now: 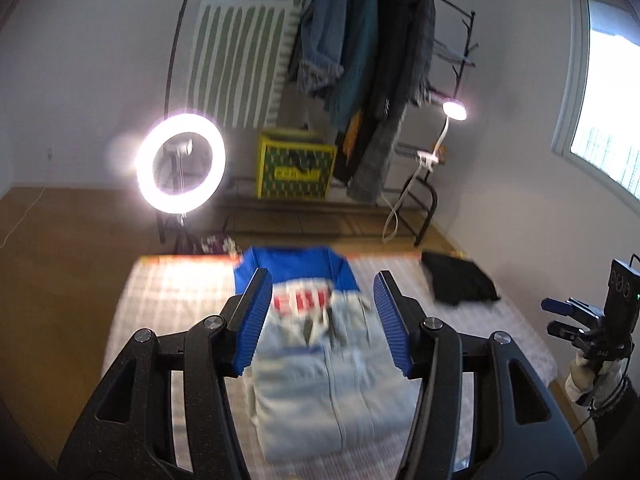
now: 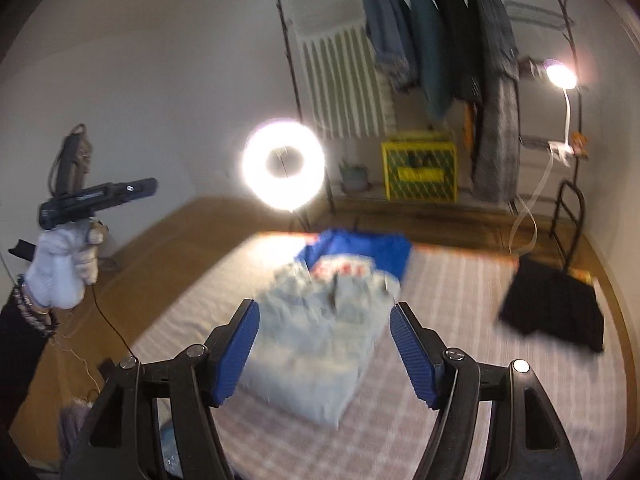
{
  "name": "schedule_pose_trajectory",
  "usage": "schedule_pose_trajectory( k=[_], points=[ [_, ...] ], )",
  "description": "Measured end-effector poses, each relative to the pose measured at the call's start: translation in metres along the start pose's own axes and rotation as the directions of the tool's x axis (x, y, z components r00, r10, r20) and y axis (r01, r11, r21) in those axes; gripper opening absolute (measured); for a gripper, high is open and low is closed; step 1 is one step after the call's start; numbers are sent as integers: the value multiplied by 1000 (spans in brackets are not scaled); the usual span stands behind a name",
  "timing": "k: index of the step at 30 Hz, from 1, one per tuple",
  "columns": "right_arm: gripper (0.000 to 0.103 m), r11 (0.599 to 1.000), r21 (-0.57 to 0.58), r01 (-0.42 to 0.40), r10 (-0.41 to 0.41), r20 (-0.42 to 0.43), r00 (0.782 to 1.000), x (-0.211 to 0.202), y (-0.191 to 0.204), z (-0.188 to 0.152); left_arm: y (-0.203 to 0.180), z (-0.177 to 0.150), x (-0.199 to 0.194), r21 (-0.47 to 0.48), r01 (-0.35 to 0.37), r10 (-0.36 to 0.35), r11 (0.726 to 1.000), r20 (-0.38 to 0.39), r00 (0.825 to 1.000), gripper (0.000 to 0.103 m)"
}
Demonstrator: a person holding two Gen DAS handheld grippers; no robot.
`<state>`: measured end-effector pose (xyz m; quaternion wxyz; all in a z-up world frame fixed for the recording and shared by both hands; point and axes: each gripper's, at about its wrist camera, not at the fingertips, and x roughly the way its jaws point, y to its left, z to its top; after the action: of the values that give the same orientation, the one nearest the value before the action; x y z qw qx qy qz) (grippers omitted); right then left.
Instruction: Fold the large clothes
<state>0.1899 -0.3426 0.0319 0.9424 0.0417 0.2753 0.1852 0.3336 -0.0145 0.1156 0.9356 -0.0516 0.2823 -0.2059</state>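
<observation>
A folded light grey-blue garment (image 1: 332, 384) lies on the checked pink-and-white mat (image 1: 180, 292), partly over a folded blue garment (image 1: 296, 270) with a white band and red letters. Both show in the right wrist view: the grey one (image 2: 320, 340) and the blue one (image 2: 360, 248). My left gripper (image 1: 320, 316) is open and empty, raised above the grey garment. My right gripper (image 2: 324, 352) is open and empty, also raised above it. The right gripper also appears at the right edge of the left wrist view (image 1: 560, 316). The left gripper, held in a gloved hand, appears at the left in the right wrist view (image 2: 154, 186).
A black garment (image 1: 460, 280) lies on the mat's right side, also in the right view (image 2: 556, 308). Beyond the mat stand a lit ring light (image 1: 180, 164), a yellow crate (image 1: 296, 168), a clothes rack (image 1: 380, 60) with hanging clothes, and a small lamp (image 1: 454, 110). Wooden floor (image 1: 60, 260) surrounds the mat.
</observation>
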Motion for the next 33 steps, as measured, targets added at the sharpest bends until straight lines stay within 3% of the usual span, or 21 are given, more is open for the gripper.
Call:
schedule_pose_trajectory(
  k=[4,6,9,13,21,24,27,33],
  points=[
    [65,1000,5,-13,13,19,1000,24,-8,45,33,44,21,-56,-18,20,998,41,999,54],
    [58,1000,29,-8,8,0,1000,56,-21,63,53,48,45,-103,11,-8,995,30,1000,54],
    [57,996,88,-14,17,-37,999,110,-47,73,83,39,102,-152,38,-43,988,-33,999,54],
    [46,985,169,-23,40,-99,994,187,-85,64,113,8,194,-143,28,-51,989,-155,987,54],
    [43,967,253,19,43,-236,971,355,-165,30,186,-43,342,-289,14,-95,957,-268,959,54],
    [40,966,258,31,43,-278,960,400,-186,19,212,-58,386,-339,-4,-108,941,-310,945,54],
    [38,963,265,40,46,-312,949,437,-203,7,229,-73,429,-363,-9,-136,932,-371,918,54],
    [38,924,381,-44,175,-317,932,487,-230,-5,242,-89,477,-437,23,-213,899,-390,896,54]
  ],
)
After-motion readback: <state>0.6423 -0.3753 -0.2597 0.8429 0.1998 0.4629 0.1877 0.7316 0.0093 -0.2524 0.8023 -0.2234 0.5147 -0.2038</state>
